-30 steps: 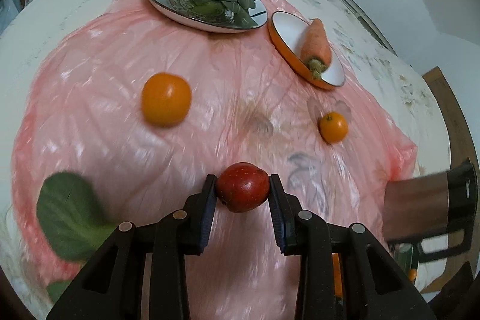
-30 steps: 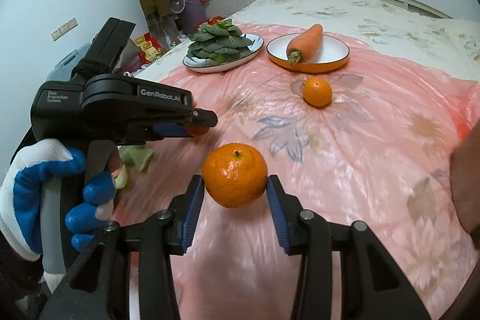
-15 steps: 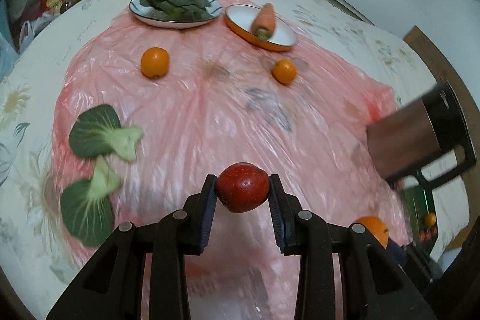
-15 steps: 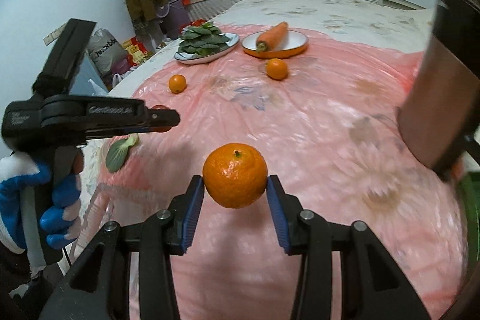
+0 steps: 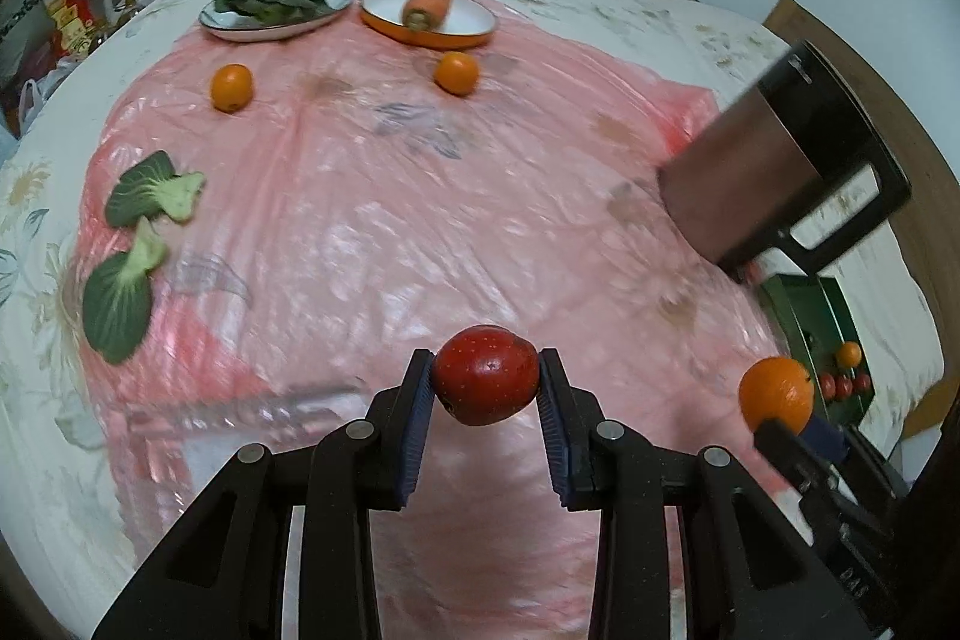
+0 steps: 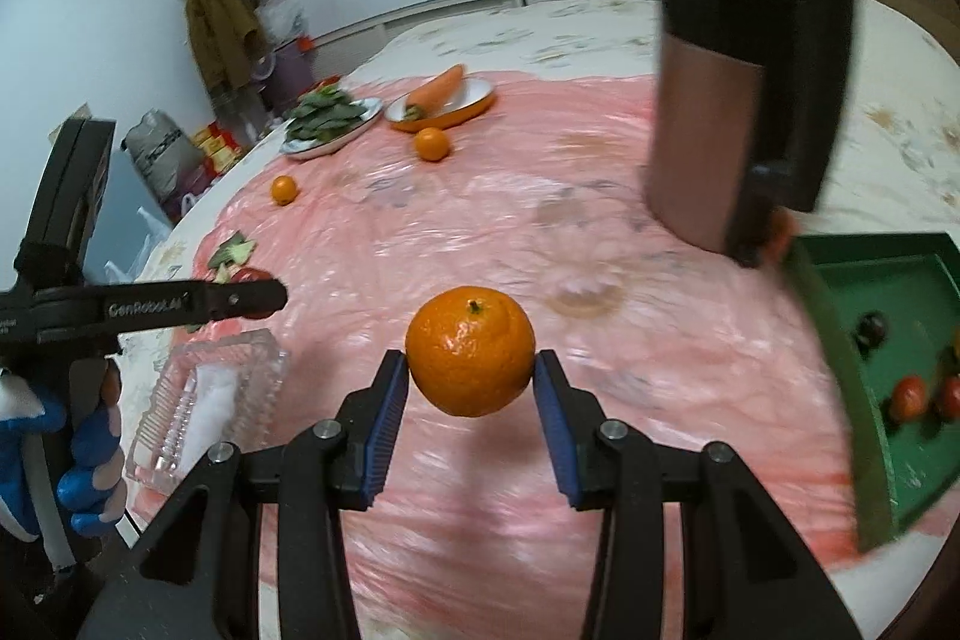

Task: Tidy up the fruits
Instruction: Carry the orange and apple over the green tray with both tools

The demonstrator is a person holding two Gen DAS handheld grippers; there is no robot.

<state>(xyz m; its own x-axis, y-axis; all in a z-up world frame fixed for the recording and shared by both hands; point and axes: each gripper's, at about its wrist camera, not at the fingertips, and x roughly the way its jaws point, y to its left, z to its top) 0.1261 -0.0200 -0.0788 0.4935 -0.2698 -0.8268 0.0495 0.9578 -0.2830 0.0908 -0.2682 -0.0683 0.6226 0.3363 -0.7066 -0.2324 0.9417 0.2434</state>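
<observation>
Fingers (image 5: 420,418) of L gripper (image 5: 485,403) clamp apple (image 5: 485,373); R gripper (image 6: 471,409) clamps orange (image 6: 470,349).

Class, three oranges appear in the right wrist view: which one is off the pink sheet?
The orange clamped in the right gripper; the other two oranges lie on the pink sheet.

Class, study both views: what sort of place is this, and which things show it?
Probably a bedroom: a floral bedspread under a pink plastic sheet, a coat hanging by the wall, and bags piled beside it.
</observation>
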